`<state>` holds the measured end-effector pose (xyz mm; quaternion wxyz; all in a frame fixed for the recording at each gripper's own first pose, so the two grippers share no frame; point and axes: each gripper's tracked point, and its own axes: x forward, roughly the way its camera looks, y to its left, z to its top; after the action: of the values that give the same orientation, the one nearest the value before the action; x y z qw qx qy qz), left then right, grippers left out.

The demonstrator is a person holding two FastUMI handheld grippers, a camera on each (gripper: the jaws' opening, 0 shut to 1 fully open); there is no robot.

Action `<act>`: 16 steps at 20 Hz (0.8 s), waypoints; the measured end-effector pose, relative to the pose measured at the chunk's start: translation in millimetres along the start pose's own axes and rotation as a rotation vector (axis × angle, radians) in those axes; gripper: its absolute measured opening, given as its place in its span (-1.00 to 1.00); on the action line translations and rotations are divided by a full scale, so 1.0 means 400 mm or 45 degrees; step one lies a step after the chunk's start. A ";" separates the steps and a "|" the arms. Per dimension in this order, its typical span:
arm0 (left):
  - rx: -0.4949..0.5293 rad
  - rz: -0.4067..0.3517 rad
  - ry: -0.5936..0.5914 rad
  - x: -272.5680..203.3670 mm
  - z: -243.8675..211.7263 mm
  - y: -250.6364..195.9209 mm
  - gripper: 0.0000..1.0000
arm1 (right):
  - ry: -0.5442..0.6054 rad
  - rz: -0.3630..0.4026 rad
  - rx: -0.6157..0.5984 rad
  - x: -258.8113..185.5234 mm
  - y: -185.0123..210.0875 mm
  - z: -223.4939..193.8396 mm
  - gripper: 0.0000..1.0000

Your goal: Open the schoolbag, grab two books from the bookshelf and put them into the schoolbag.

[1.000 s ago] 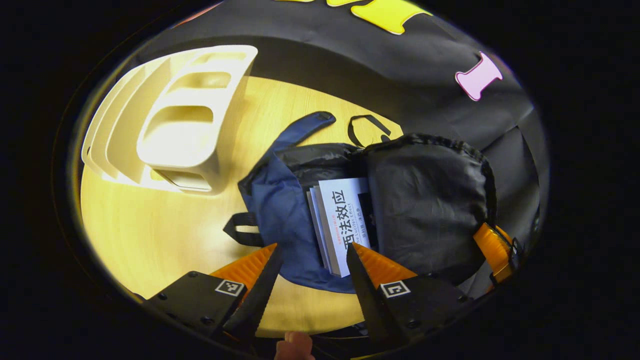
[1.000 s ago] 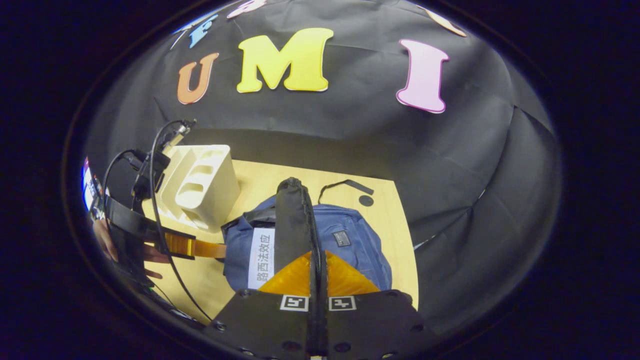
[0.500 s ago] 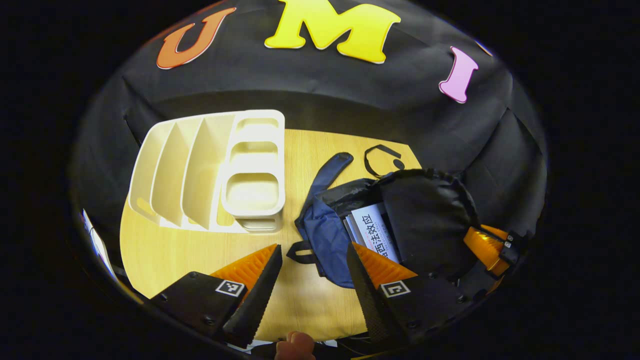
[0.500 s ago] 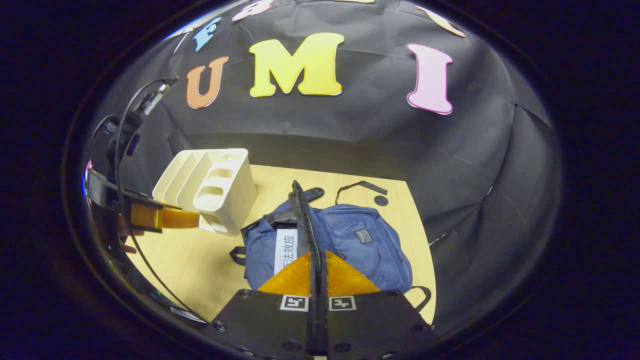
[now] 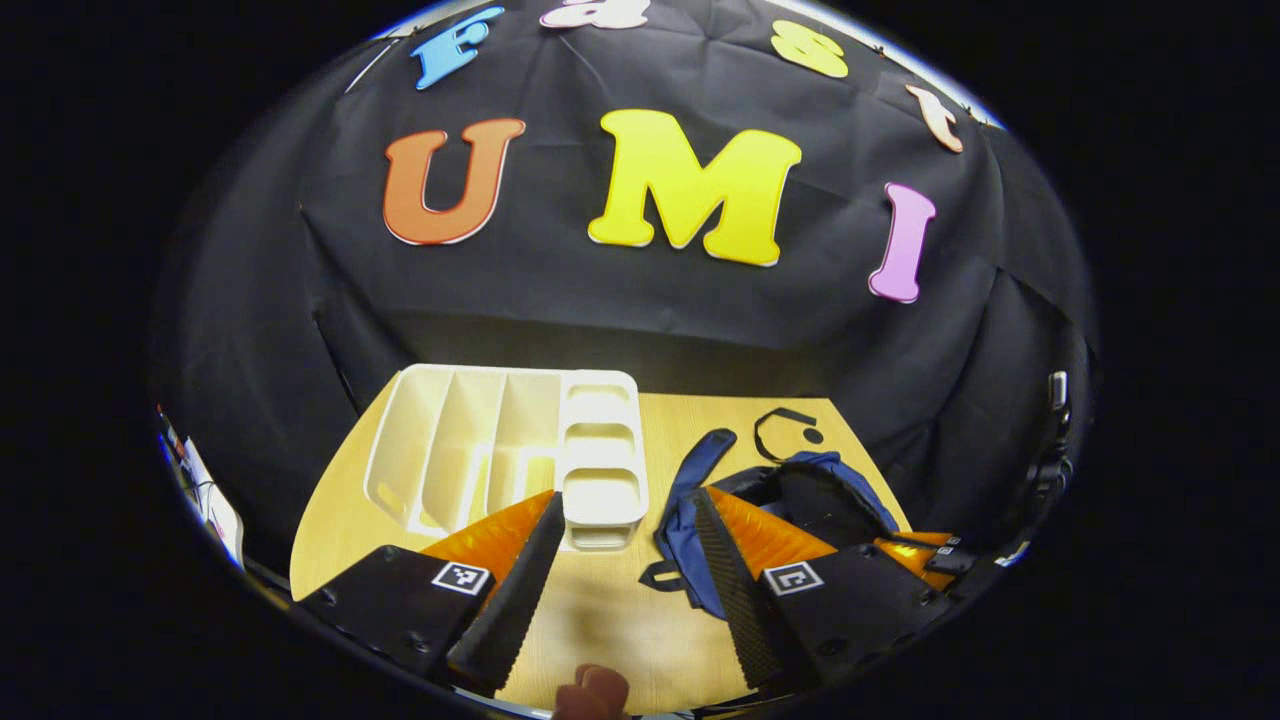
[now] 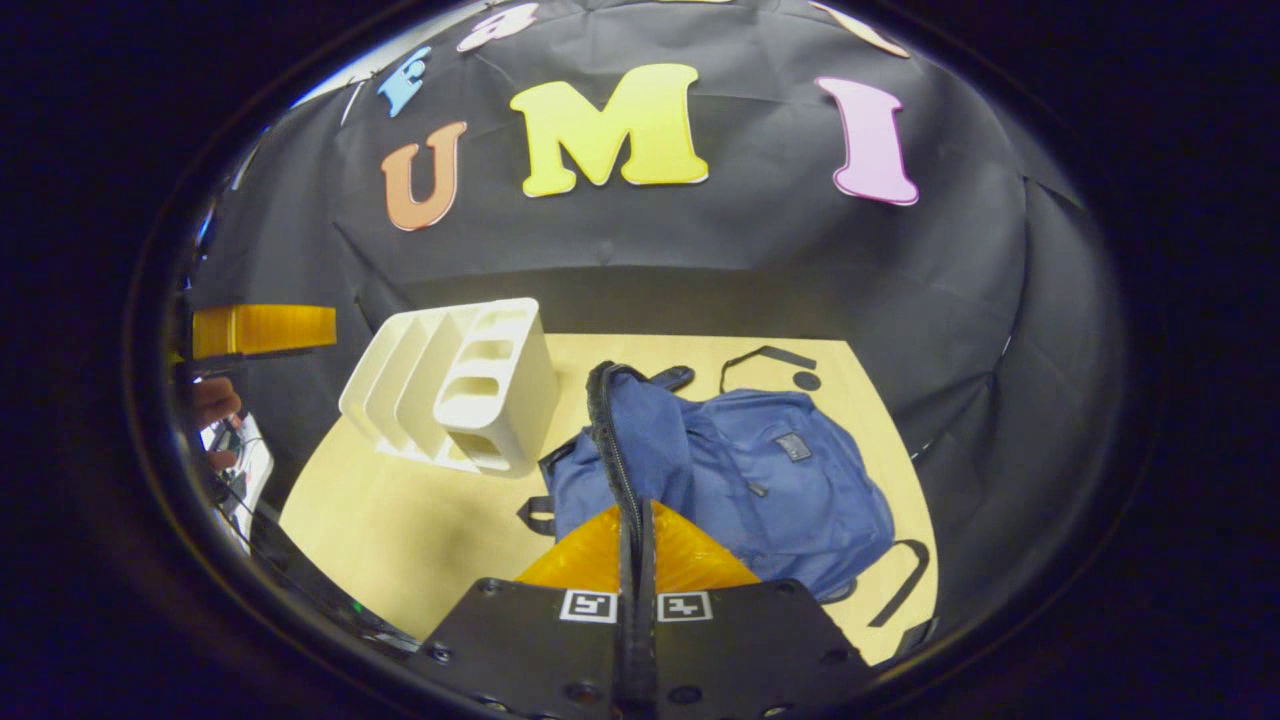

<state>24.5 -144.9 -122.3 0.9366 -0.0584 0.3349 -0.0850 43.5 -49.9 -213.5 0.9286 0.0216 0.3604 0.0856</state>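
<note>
The blue schoolbag lies on the wooden table to the right of the white bookshelf. My right gripper is shut on the black zipper edge of the bag's flap and holds it up over the opening, so the bag's inside is hidden. In the left gripper view, my left gripper is open and holds nothing, above the table's front between the bookshelf and the schoolbag. I see no books in the shelf's slots. The right gripper sits at the bag's near right side.
The left gripper hangs high at the left in the right gripper view, with a hand below it. A loose black strap lies behind the bag. The table ends at the black cloth wall behind and to the right.
My left gripper has risen and drawn back from the bag, still open. The right gripper has swung the flap over the opening, so the white book inside is now covered.
</note>
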 end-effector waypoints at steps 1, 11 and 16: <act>0.010 0.011 -0.019 -0.010 0.007 0.015 0.87 | 0.000 0.004 0.005 0.007 0.012 -0.003 -0.99; -0.013 0.115 -0.167 -0.084 0.058 0.121 0.80 | 0.085 0.104 0.018 0.102 0.173 -0.074 -0.75; 0.022 0.157 -0.223 -0.092 0.084 0.152 0.85 | 0.096 0.109 0.054 0.120 0.180 -0.084 0.49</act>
<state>25.2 -76.4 -83.8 0.9662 -0.0370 0.2540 -0.0246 45.3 28.8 -262.8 0.9092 0.0533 0.3957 0.1184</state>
